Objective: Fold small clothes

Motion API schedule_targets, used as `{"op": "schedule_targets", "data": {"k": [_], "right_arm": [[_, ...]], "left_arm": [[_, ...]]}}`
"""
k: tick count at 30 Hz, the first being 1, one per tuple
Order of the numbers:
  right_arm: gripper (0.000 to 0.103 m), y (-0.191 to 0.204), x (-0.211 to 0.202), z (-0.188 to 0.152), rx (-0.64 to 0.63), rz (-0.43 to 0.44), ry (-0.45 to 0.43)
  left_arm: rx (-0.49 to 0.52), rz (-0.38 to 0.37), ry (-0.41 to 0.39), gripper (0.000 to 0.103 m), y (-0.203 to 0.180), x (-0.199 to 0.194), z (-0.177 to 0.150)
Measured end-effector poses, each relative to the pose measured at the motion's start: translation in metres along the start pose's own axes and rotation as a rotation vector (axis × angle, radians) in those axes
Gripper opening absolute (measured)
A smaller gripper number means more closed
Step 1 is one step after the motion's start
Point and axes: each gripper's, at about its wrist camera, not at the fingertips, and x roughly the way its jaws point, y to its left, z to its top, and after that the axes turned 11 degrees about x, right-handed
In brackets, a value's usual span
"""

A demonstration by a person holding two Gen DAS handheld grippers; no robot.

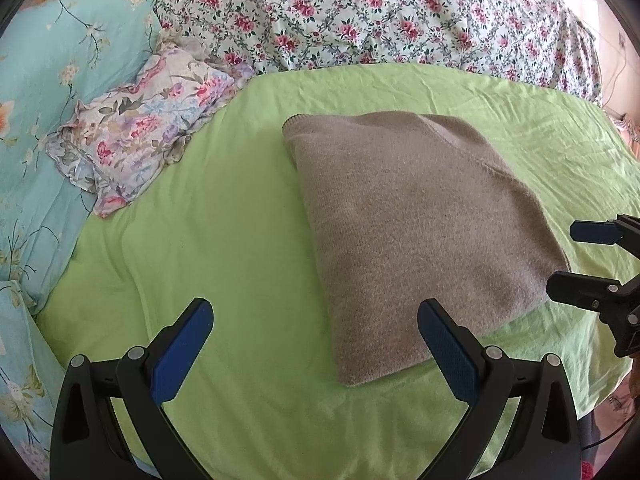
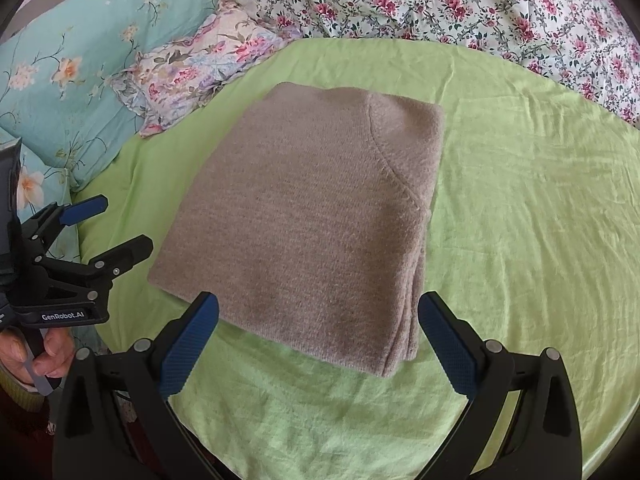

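Observation:
A taupe knitted garment (image 1: pixel 416 232) lies folded into a thick rectangle on the green sheet (image 1: pixel 224 216); it also shows in the right wrist view (image 2: pixel 312 220). My left gripper (image 1: pixel 316 320) is open and empty, hovering above the sheet at the garment's near left corner. My right gripper (image 2: pixel 318 316) is open and empty, just above the garment's near edge. The right gripper also shows at the right edge of the left wrist view (image 1: pixel 568 256), and the left gripper shows at the left of the right wrist view (image 2: pixel 120 224). Neither touches the garment.
A small floral pillow (image 1: pixel 140 132) and a turquoise floral quilt (image 1: pixel 52 80) lie to the left. A white quilt with pink flowers (image 1: pixel 380 12) runs along the back. The green sheet's edge (image 2: pixel 592 420) drops off at the near right.

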Motion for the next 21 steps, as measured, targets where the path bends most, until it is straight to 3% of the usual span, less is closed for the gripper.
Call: {"op": "schedule_targets", "data": {"k": [21], "right_arm": [[0.100,0.005,-0.003,0.018,-0.014,0.006,-0.022]], "left_arm": [[0.001,0.006,-0.025,0.102,0.000,-0.002,0.013]]}}
